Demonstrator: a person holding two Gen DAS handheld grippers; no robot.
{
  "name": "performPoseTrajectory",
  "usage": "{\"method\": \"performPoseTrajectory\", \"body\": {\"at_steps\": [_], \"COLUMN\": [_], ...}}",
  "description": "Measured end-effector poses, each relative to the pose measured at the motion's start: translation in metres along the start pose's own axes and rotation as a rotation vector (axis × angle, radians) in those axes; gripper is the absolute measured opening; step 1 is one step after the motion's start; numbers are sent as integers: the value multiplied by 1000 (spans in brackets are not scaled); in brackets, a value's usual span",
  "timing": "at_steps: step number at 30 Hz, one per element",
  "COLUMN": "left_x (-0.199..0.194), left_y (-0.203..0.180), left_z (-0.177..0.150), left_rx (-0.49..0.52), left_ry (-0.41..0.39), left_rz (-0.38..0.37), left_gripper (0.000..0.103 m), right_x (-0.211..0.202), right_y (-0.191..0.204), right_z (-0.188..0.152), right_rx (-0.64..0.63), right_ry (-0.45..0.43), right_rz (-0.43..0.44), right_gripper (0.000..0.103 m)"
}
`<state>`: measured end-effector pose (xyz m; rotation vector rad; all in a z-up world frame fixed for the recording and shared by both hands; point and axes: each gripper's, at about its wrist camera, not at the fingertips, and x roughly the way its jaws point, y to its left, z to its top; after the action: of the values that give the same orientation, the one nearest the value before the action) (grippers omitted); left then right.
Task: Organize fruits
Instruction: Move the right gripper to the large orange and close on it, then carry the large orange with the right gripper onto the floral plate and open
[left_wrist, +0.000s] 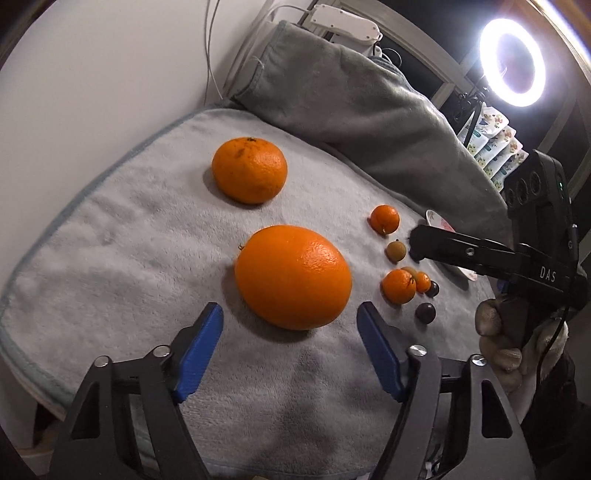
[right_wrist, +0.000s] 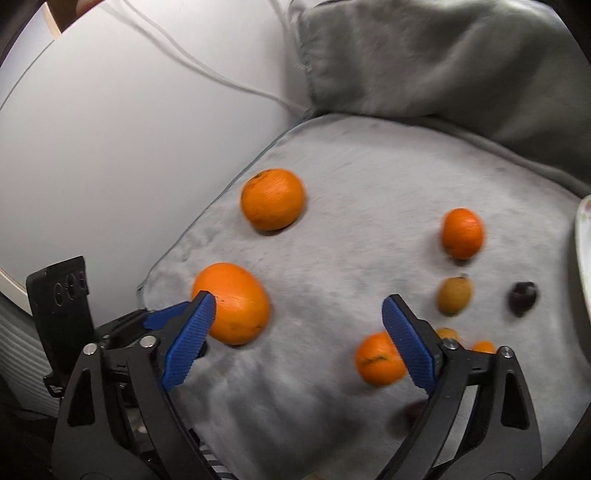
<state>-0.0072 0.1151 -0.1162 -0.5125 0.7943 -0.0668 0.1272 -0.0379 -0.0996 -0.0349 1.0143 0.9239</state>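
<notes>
Two big oranges lie on a grey towel (left_wrist: 122, 236): the near orange (left_wrist: 293, 277) (right_wrist: 231, 302) sits just ahead of my open, empty left gripper (left_wrist: 290, 310), the far orange (left_wrist: 249, 170) (right_wrist: 272, 198) behind it. Right of them lie small fruits: a far mandarin (left_wrist: 385, 218) (right_wrist: 462, 232), a tan fruit (left_wrist: 396, 251) (right_wrist: 455, 295), a near mandarin (left_wrist: 399, 286) (right_wrist: 378, 358), a tiny orange fruit (left_wrist: 423, 282) and dark plums (left_wrist: 425, 313) (right_wrist: 522, 297). My right gripper (right_wrist: 299, 306) (left_wrist: 415, 242) is open and empty above the towel (right_wrist: 332, 236); its view is blurred.
A white plate (left_wrist: 439, 223) (right_wrist: 583, 243) sits at the towel's right edge, partly behind the right gripper. A folded grey blanket (left_wrist: 354, 99) (right_wrist: 443, 55) lies behind. A white wall (left_wrist: 92, 74) with cables is on the left. A ring light (left_wrist: 512, 62) shines at the far right.
</notes>
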Motion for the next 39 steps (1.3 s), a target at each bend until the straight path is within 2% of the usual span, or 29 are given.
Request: {"method": "performPoseTrajectory", "body": {"at_steps": [7, 11, 17, 20, 25, 28, 39], "left_x": [11, 15, 17, 17, 19, 20, 21], "left_y": [8, 7, 5, 5, 2, 1, -10], "left_z": [-3, -3, -3, -3, -4, -4, 0], "left_rx": [-25, -20, -17, -18, -9, 2, 36], "left_ry": [11, 12, 13, 10, 2, 2, -9], "left_rz": [-18, -27, -38, -48, -49, -40, -40], "left_gripper": [71, 68, 67, 64, 62, 62, 62], "right_x": [31, 46, 61, 67, 70, 73, 58], "right_y": [16, 18, 15, 14, 14, 17, 16], "right_z": [9, 11, 13, 14, 15, 12, 10], "right_rx": [-25, -31, 17, 32, 40, 46, 55], "right_ry": [74, 113, 164, 179, 196, 214, 174], "right_rz": [82, 104, 198, 218, 237, 263, 238], "right_gripper": [91, 83, 77, 75, 74, 69, 69]}}
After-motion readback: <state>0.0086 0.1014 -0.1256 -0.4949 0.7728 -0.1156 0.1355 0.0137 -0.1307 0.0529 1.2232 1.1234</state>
